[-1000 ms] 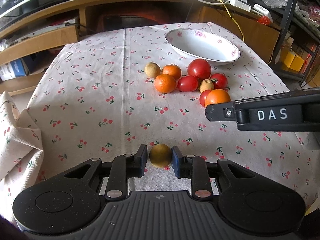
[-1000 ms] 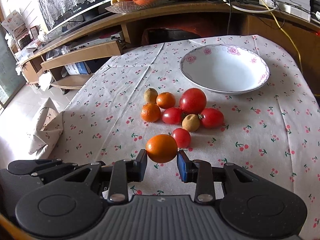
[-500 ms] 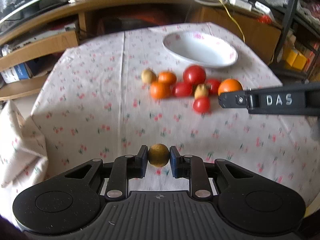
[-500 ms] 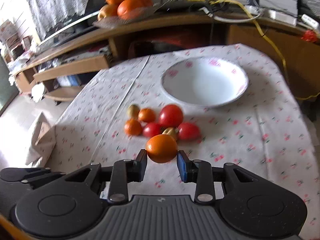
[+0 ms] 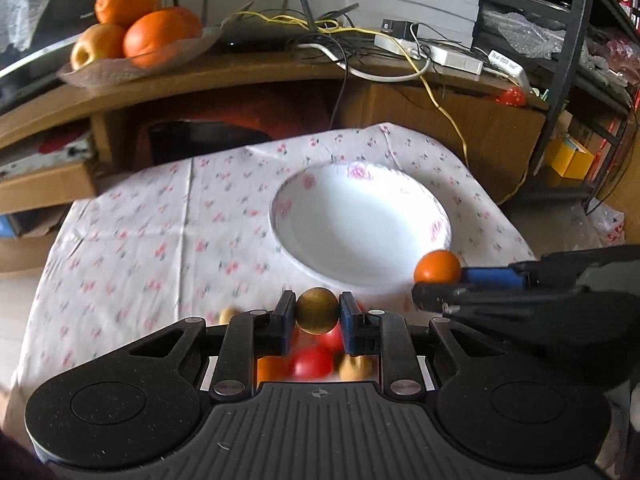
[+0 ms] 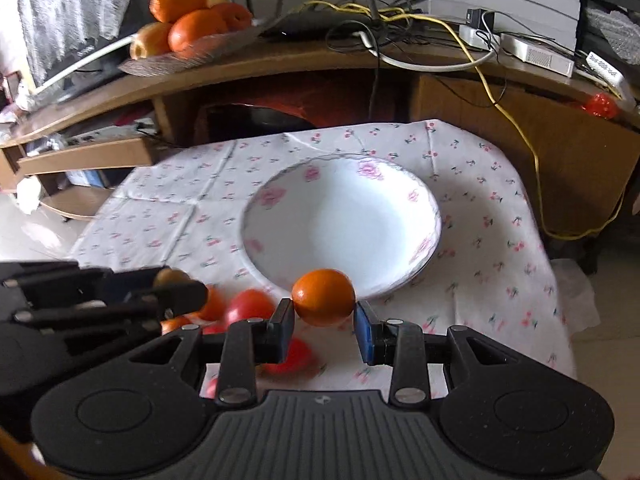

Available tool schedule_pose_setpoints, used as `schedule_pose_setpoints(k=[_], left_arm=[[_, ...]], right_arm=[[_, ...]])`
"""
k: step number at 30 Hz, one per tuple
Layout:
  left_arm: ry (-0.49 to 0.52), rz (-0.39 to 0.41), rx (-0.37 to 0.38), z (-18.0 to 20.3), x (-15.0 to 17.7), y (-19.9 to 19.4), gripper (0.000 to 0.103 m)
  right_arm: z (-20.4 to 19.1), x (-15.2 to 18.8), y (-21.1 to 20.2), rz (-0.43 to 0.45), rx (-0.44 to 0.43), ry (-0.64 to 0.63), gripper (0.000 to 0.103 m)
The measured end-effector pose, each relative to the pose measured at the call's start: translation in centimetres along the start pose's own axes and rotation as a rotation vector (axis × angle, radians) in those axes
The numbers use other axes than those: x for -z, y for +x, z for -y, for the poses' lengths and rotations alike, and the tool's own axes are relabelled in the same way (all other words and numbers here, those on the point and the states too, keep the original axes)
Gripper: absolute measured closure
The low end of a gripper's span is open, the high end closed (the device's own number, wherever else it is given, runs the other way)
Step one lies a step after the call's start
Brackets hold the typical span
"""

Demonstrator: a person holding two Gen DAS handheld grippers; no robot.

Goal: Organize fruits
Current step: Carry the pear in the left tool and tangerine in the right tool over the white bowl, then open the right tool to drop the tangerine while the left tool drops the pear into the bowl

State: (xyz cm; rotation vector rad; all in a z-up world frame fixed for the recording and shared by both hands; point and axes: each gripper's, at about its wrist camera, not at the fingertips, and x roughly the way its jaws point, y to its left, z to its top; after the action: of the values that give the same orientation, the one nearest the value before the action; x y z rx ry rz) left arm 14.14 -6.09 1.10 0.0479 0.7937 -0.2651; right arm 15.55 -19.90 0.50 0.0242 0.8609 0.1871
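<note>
My left gripper (image 5: 317,312) is shut on a small round brown-yellow fruit (image 5: 317,298), held above the table just short of the near rim of the white flowered bowl (image 5: 360,220). My right gripper (image 6: 324,320) is shut on an orange (image 6: 324,297) at the bowl's (image 6: 340,220) near rim. Each gripper shows in the other's view: the right gripper (image 5: 438,280) with its orange (image 5: 437,267), the left gripper (image 6: 180,286) with the brown fruit (image 6: 172,276). Red tomatoes (image 5: 312,364) and other fruit lie on the cloth under the fingers, partly hidden.
A cherry-print cloth (image 5: 140,240) covers the table. Behind it runs a wooden shelf (image 5: 240,80) with a glass dish of oranges (image 5: 152,40), cables and power strips (image 5: 452,56). A black metal rack (image 5: 568,60) stands at the right.
Both grippers have carried their fruit forward and up to the bowl. The fruit pile, earlier ahead of the fingers, now lies beneath them.
</note>
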Motion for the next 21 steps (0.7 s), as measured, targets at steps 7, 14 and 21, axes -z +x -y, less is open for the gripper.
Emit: schedule_pose_setpoints(k=[7,14,21], left_arm=[[0.011,-0.029,0.007,0.1,-1.8,3.9,0.073],[0.018,-0.044,0.003,0.1,-2.6,6.0,0.073],[0.015,-0.054,0.004,0.0,-2.8,6.9,0.074]], right_arm=[[1.6,-1.4,3.4,-0.027,0.009,0.005,0.069],[2.4,-2.3,5.1,-0.024,0.017,-0.007,0.069],[2.7,-2.8,6.0,-0.039,0.020,-0.007,0.069]])
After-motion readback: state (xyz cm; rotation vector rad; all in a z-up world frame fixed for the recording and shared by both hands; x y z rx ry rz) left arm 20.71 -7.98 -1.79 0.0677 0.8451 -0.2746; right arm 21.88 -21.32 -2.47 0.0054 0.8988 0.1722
